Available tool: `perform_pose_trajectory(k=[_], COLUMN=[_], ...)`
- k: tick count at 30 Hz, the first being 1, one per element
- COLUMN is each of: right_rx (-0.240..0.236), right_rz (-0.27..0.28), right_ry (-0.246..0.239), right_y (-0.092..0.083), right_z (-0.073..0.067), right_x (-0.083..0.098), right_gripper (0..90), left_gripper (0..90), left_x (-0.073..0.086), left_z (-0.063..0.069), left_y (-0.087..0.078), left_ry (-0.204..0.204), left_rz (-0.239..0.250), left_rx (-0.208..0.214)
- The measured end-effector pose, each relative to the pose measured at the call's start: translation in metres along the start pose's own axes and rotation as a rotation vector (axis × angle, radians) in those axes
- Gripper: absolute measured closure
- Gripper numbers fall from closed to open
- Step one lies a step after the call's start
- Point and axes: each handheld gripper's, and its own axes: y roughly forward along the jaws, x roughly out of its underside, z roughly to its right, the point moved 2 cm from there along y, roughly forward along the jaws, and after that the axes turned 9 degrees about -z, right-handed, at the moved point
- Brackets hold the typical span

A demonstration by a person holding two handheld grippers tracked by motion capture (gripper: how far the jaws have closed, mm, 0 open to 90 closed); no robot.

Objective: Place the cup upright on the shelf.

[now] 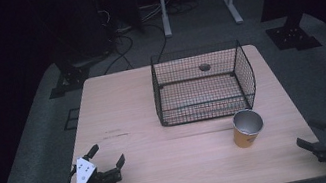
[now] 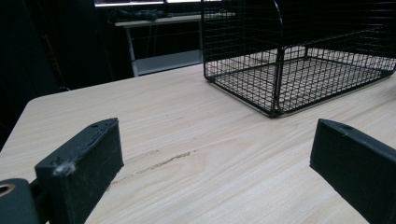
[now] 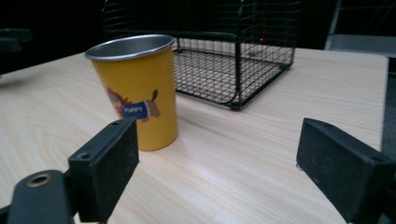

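Resting at the near edge: two hand-held grippers, one cup, one wire basket

Item 1. Worktop (image 1: 129, 143): pale wood grain, rectangular, on a grey floor; a faint dark scratch marks the surface on the left half, seen close up in the left gripper view.

Item 2. Wire basket (image 1: 203, 107): black mesh, open-topped, with a lower front wall and raised curved side walls. Stands on the far centre-right of the worktop. A small dark round object (image 1: 204, 67) shows behind or within its far mesh; which, cannot be told.

Item 3. Metal cup (image 1: 247, 128): yellow-orange outside, silver rim and interior, upright, just in front of the basket's near right corner and apart from it. The right gripper view shows a cartoon dog print on its side (image 3: 135, 91).

Item 4. Left gripper (image 1: 108, 162): held by a hand at the near left corner, low over the worktop, jaws spread wide with nothing between them.

Item 5. Right gripper (image 1: 311, 135): held by a hand at the near right edge, jaws wide apart and empty, pointing toward the cup, which stands beyond the left jaw, untouched.
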Motion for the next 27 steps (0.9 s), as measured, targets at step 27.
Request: perform_pose_trajectory(k=[27], right_rx=[-0.159], right_rz=[-0.07], right_ry=[-0.102], right_y=[0.042], right_z=[-0.036], right_x=[-0.021], right_gripper=[1.7], left_gripper=[1.8], left_x=[0.0], left_z=[0.001], left_y=[-0.001], left_ry=[0.003], left_rz=[0.003], left_rx=[0.009])
